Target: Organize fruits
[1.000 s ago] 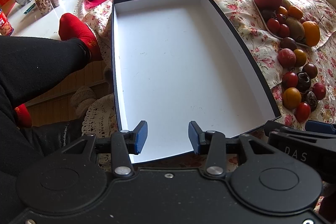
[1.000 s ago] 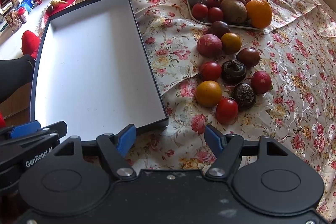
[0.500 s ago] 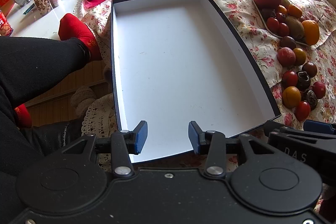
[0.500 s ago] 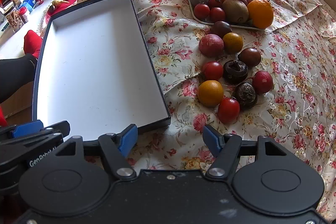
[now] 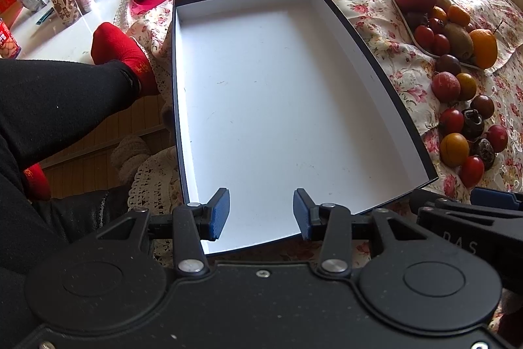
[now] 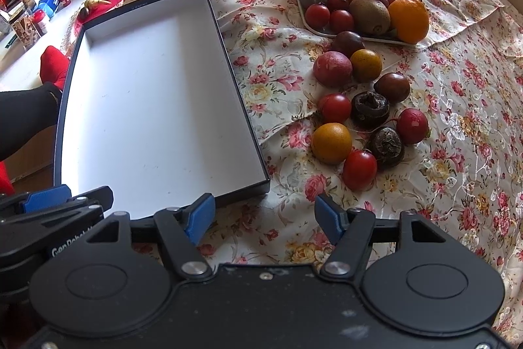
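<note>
We hold the left gripper (image 5: 261,214) pitched steeply downward, its blue-padded jaws parted with nothing between them. Our right gripper (image 6: 264,219) tilts down just as steeply, its jaws set wider and closing at this moment, also with nothing between the pads. The two grippers sit just beside each other: from the left wrist camera the right one's body shows at four o'clock, and from the right wrist camera the left one's body shows at eight o'clock. Our leg in black trousers (image 5: 49,107) ends in a red sock (image 5: 121,54) at ten o'clock
</note>
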Available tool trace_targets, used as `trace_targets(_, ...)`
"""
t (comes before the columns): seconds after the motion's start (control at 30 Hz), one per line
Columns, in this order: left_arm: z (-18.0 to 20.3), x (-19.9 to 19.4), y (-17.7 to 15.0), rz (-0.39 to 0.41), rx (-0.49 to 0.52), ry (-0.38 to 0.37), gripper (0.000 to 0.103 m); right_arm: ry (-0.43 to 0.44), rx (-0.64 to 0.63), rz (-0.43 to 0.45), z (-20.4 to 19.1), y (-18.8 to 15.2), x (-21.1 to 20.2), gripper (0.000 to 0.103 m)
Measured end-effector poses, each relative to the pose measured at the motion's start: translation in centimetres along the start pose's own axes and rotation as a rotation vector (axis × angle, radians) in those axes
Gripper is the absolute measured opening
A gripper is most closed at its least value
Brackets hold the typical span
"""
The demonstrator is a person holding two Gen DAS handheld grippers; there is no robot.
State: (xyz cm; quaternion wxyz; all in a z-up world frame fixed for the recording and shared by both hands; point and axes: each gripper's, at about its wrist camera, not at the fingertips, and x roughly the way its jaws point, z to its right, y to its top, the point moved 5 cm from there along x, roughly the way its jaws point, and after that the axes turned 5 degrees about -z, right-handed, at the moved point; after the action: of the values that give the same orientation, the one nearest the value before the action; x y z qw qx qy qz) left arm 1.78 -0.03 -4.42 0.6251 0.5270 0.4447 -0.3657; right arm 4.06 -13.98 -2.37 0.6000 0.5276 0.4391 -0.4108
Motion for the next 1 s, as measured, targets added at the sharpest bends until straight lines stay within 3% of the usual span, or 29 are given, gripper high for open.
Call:
trace_targets(0.47, 1.5, -1.3, 0.8, 0.016, 0.048, 0.043, 0.050, 0.007, 0.080, 0.036, 3.4, 0.8, -1.1, 0.066)
trace_targets(0.8, 10.2, -6.3, 4.0, 0.095, 0.273, -0.049, 0.050, -0.067, 0.341, 0.098, 14.5, 1.8, -2.6, 0.065)
trace_targets(0.9, 13.2, -5.3, 4.7, 0.070, 0.339, -0.068, 0.050, -0.064, 0.410, 0.083, 17.3, 1.6, -2.2, 0.059)
trace_targets(1.0, 15.5, -3.3, 4.9, 0.014, 0.369, -0.111, 0.050, -0.060, 0.451, 0.074, 19.3, 1.3, -1.9, 0.058)
